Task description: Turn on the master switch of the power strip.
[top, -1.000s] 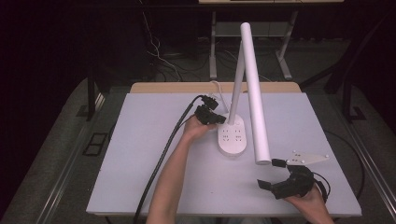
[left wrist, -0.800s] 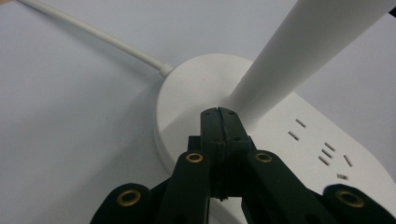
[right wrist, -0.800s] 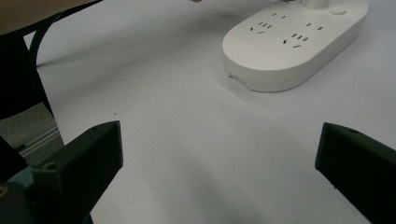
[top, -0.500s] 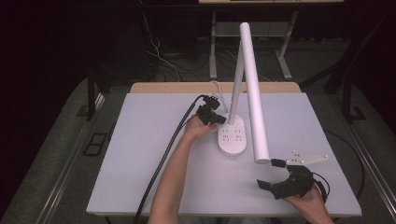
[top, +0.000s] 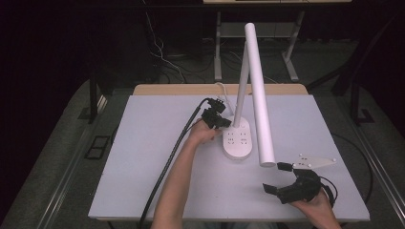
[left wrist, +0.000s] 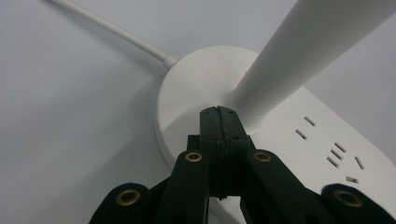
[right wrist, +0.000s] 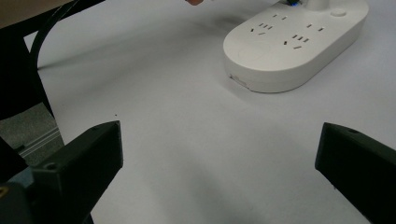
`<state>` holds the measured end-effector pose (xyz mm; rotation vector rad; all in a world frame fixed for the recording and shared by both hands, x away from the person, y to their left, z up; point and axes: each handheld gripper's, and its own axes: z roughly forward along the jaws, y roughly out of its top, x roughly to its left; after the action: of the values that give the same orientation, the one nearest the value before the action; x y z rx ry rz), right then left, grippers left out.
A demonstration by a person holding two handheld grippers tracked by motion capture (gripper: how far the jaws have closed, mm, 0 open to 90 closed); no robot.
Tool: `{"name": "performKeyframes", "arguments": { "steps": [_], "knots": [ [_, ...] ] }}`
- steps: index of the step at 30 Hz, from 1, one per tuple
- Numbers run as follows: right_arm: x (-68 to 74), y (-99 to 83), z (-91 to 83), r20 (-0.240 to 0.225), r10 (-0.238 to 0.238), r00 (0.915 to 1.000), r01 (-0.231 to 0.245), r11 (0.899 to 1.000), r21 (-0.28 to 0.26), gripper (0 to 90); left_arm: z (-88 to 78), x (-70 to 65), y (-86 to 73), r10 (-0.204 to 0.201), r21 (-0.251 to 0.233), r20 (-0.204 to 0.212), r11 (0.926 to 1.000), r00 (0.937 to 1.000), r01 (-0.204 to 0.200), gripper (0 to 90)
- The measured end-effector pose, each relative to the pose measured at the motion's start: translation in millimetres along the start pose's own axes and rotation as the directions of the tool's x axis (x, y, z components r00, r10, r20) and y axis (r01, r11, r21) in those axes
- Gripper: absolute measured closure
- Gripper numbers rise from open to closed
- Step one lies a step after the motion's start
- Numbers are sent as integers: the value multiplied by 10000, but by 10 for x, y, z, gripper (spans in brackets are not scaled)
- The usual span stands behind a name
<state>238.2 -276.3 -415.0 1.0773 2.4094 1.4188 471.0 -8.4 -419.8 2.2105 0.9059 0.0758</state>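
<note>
A white desk lamp stands mid-table on an oval base [top: 239, 143] with socket slots. From it a thin stem [top: 241, 71] rises, and a long tube head [top: 260, 95] slopes down toward me. My left gripper [top: 225, 124] is shut with nothing between its jaws. In the left gripper view its tips [left wrist: 218, 113] rest on the round end of the base [left wrist: 187, 84], right at the foot of the stem [left wrist: 303, 51]. My right gripper [top: 277, 177] is open near the front right, below the tube's lower end. The base [right wrist: 289, 46] lies beyond its open jaws [right wrist: 222, 140].
The lamp's white cord [left wrist: 112, 28] runs off the back of the base. A thick black cable [top: 174, 152] trails from the left gripper along my forearm to the front edge. The white tabletop [top: 143, 157] ends close behind the lamp and just below the right hand.
</note>
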Motion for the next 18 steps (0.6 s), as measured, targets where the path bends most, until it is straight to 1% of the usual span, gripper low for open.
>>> {"name": "performKeyframes", "arguments": {
  "steps": [1, 4, 5, 8, 9, 10, 11, 15, 16, 18],
  "knots": [
    [0, 0, 0, 4, -1, 10000, 1, 10000, 0, 3, -1, 1, 1, 104, 2, -20, 9999, 9999, -104, 900],
    [-2, 0, -3, 6, 23, 10000, -23, 10000, 0, 3, -3, 5, -7, 28, -56, 7, 10000, 10000, -28, 900],
    [-3, 0, -4, 8, 34, 10000, -34, 10000, -6, 3, -6, -4, -8, 177, -53, -60, 9998, 9998, -177, 900],
    [-12, -1, -6, -7, 73, 10000, -73, 10000, -14, 3, -7, -12, -5, 260, -22, -80, 9997, 9996, -260, 900],
    [-14, -1, -5, -3, 75, 10000, -75, 10000, -8, 3, -11, -17, -7, 394, -1, -129, 9992, 9991, -394, 900],
    [-14, -1, -5, -3, 75, 10000, -75, 10000, -8, 3, -11, -17, -7, 394, -1, -129, 9992, 9991, -394, 900],
    [-12, -2, -5, -1, 67, 10000, -67, 10000, -9, 3, -8, -42, -16, 440, -80, -267, 9990, 9987, -443, 900],
    [-9, -4, -8, 4, 70, 10000, -70, 10000, -7, 3, -21, -70, -24, 458, -180, -404, 9988, 9981, -466, 900],
    [-10, -4, -8, 0, 80, 10000, -80, 10000, -6, 3, -21, -70, -24, 458, -180, -404, 9988, 9981, -466, 900],
    [-13, -4, -9, -8, 63, 10000, -63, 10000, -17, 3, -40, -48, -28, 343, -368, -274, 9987, 9990, -353, 899]
  ]
}}
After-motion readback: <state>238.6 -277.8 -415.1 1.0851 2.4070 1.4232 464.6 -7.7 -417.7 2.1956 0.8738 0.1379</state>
